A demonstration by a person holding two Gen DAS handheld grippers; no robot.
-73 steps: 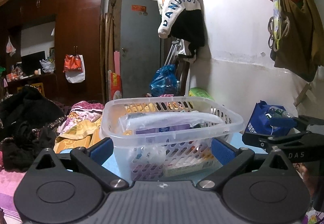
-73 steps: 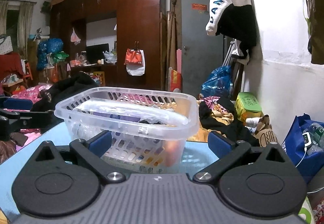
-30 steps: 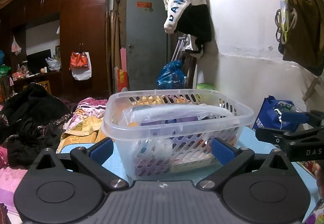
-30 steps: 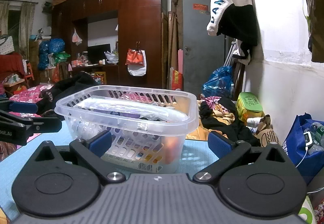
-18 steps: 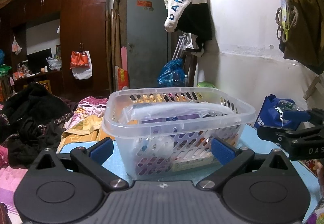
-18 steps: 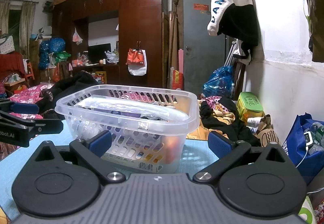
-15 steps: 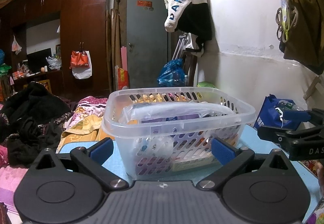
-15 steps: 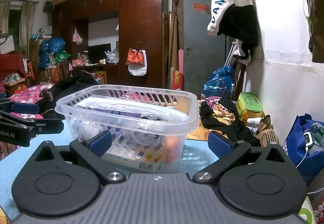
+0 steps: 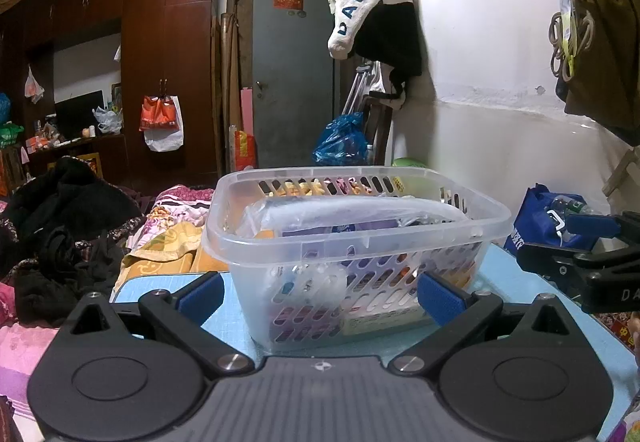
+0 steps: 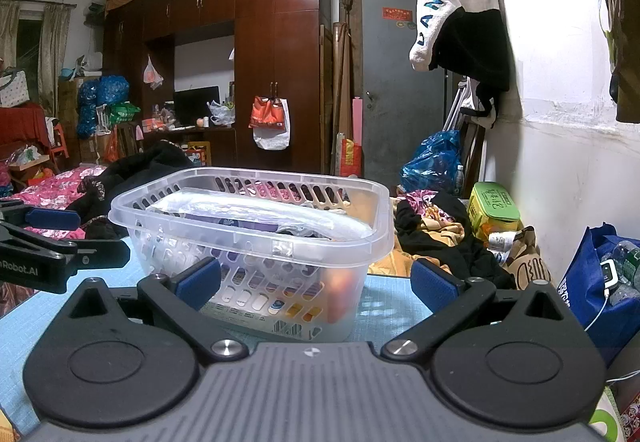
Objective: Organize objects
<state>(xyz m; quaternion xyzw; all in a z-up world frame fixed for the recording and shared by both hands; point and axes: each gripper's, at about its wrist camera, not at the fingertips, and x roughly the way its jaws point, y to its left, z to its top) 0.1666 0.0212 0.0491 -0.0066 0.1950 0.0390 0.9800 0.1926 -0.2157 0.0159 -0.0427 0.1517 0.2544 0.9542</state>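
A clear plastic basket [image 9: 356,238] with slotted walls stands on the light blue table [image 9: 516,282]. It holds a plastic-wrapped purple package and several small packets. My left gripper [image 9: 320,292] is open and empty, its blue pads on either side of the basket's near wall. My right gripper [image 10: 316,282] is open and empty, low in front of the basket [image 10: 256,242]. Each gripper shows in the other's view: the right one at the right edge [image 9: 580,262], the left one at the left edge [image 10: 52,242].
Piles of dark and patterned clothes [image 9: 60,226] lie left of the table. A blue bag [image 10: 600,298] stands at the right by the white wall. A green box [image 10: 494,210] and clothes lie behind the table. A wardrobe and a grey door stand at the back.
The left wrist view has shifted slightly, so the basket sits a little more to the right and closer. The right view is nearly unchanged. Both grippers stay open.
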